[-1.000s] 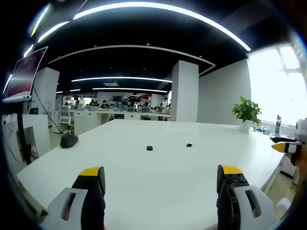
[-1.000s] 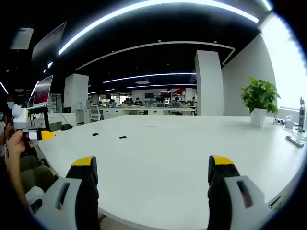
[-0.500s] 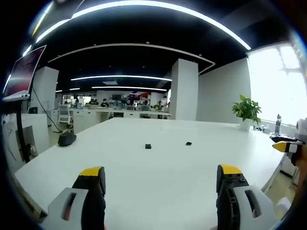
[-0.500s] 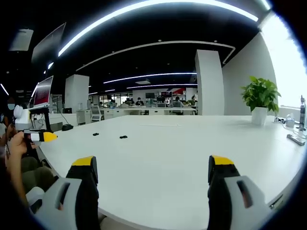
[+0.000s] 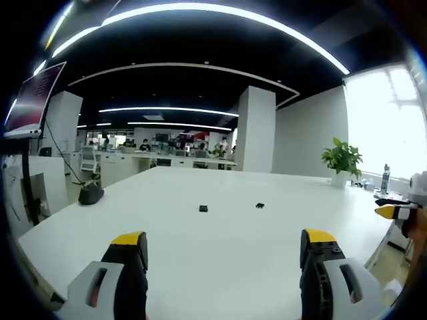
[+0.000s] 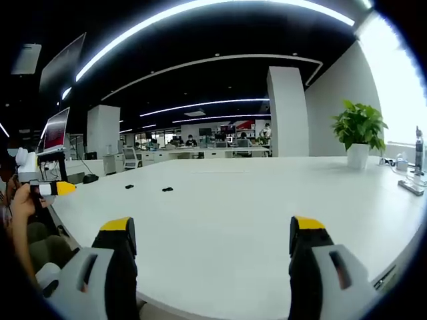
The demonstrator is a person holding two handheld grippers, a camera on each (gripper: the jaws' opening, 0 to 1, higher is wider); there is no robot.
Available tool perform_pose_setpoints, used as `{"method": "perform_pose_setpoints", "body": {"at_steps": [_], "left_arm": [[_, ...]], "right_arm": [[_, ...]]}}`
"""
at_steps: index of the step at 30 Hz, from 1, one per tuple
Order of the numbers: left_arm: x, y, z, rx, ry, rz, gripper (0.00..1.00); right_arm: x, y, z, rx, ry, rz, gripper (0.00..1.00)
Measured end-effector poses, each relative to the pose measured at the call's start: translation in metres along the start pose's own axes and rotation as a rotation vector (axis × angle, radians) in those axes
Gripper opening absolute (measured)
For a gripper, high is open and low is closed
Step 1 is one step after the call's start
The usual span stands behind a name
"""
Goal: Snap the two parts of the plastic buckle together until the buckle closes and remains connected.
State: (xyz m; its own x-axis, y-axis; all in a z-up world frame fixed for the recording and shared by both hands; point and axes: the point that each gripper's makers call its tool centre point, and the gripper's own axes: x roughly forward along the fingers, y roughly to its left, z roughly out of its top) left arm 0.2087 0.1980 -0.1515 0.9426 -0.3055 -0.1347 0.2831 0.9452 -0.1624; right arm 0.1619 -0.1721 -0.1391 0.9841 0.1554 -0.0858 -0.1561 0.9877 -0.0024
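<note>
Two small black buckle parts lie apart on a big white table [image 5: 220, 247]. In the left gripper view one part [image 5: 203, 209] sits left of the other [image 5: 260, 205], both well ahead of my left gripper [image 5: 223, 250], which is open with nothing between its jaws. In the right gripper view the same parts [image 6: 129, 187] [image 6: 167, 189] lie far off to the left. My right gripper [image 6: 213, 237] is open and holds nothing. The other gripper shows at the edge of each view [image 5: 393, 211] [image 6: 50, 189], held by a hand.
A black mouse-like object [image 5: 90, 194] rests at the table's left end near a laptop on a stand [image 5: 30, 107]. A potted plant [image 6: 360, 133] and a bottle stand at the far right. Desks with people fill the background.
Both views have shifted slightly as the hands moved; the buckle parts lie where they were. Both grippers stay open.
</note>
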Motion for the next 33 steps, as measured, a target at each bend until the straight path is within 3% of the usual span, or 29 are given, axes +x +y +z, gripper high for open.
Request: {"method": "perform_pose_setpoints", "body": {"at_steps": [8,14,21,33], "left_arm": [[-0.002,0.005,0.003,0.000,-0.010,0.012,0.96],[0.008,0.007,0.008,-0.008,-0.032,0.019,0.94],[0.027,0.002,0.000,-0.018,-0.002,0.009,0.93],[0.037,0.005,-0.004,-0.003,0.014,0.027,0.92]], "right_arm": [[0.008,0.011,0.007,0.006,-0.014,0.014,0.95],[0.008,0.017,0.007,-0.014,-0.010,0.023,0.95],[0.008,0.021,0.007,-0.015,-0.007,0.033,0.95],[0.005,0.013,0.005,-0.007,-0.006,0.018,0.94]]}}
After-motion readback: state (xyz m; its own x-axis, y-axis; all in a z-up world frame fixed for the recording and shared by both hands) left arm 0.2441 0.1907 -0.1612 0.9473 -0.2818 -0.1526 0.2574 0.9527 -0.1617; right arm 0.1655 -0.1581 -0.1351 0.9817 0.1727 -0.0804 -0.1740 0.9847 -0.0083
